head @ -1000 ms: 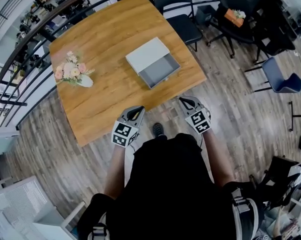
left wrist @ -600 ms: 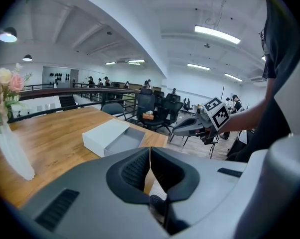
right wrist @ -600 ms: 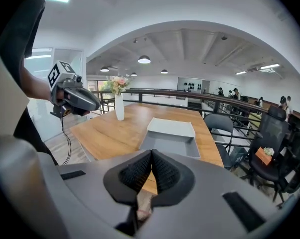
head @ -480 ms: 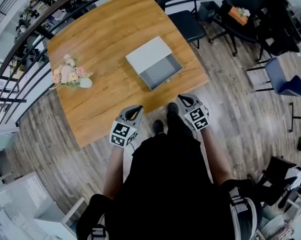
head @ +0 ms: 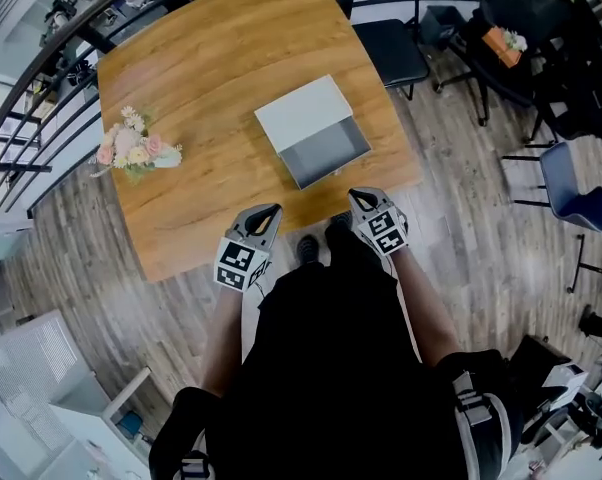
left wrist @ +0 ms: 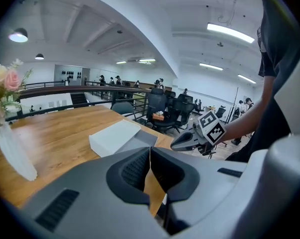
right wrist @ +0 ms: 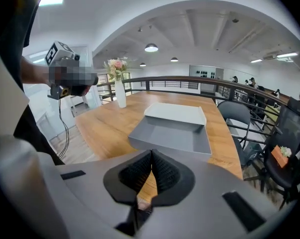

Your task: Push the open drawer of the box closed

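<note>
A white box (head: 303,111) lies on the wooden table (head: 201,78), and its grey drawer (head: 327,152) stands pulled out toward the near table edge. In the right gripper view the open drawer (right wrist: 172,136) shows empty in front of the white box (right wrist: 176,113). My right gripper (head: 359,199) is shut and empty, just short of the table edge near the drawer front. My left gripper (head: 269,213) is also shut and empty, over the near table edge left of the drawer. In the left gripper view the box (left wrist: 114,136) lies ahead and the right gripper (left wrist: 182,142) shows to its right.
A vase of pink flowers (head: 133,149) lies toward the table's left side. A black chair (head: 386,30) stands behind the table's far right corner, and more chairs (head: 571,193) stand at the right. A black railing (head: 41,88) runs along the table's left.
Both grippers have moved up toward the table edge and slightly closer to the drawer. The person has stepped nearer to the table.
</note>
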Action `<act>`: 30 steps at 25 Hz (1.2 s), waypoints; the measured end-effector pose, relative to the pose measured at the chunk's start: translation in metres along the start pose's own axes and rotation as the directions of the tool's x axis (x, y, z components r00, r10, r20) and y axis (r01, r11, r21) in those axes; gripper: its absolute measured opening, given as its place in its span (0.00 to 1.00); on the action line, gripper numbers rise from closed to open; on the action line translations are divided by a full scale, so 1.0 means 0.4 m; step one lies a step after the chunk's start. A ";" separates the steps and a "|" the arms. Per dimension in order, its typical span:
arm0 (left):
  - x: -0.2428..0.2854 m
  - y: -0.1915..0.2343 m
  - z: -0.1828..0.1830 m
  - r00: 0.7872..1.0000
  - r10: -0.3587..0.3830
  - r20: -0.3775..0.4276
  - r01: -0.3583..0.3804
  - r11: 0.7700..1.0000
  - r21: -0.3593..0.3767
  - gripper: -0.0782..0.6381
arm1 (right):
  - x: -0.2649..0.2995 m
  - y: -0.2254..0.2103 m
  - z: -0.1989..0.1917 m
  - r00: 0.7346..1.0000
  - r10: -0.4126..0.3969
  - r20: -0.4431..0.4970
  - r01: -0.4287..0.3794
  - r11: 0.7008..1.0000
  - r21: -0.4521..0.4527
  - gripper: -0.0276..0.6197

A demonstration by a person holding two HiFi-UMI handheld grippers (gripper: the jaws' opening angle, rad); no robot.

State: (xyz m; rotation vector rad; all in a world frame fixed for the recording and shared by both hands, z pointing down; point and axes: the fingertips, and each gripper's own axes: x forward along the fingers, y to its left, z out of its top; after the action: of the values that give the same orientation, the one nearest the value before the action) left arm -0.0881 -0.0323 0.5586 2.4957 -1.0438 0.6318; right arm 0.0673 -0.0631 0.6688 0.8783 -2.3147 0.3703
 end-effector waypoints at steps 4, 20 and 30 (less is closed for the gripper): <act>0.053 -0.008 0.024 0.998 0.062 0.009 -0.062 0.998 -0.012 0.15 | 0.035 -0.036 -0.028 0.997 0.073 -0.024 -0.073 0.997 -0.023 0.07; 0.134 0.018 0.064 0.988 0.156 -0.020 -0.157 0.983 -0.097 0.15 | 0.168 -0.090 -0.089 0.962 0.242 -0.123 -0.227 0.966 0.124 0.10; 0.141 0.084 0.084 0.999 0.044 -0.003 -0.044 0.999 0.009 0.15 | 0.231 -0.128 -0.097 0.987 0.108 -0.118 -0.078 0.969 0.232 0.18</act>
State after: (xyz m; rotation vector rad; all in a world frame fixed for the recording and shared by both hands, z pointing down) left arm -0.0687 -0.1031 0.5655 2.4844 -1.1004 0.6547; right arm 0.0658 -0.1290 0.7597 0.8277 -2.2271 0.7237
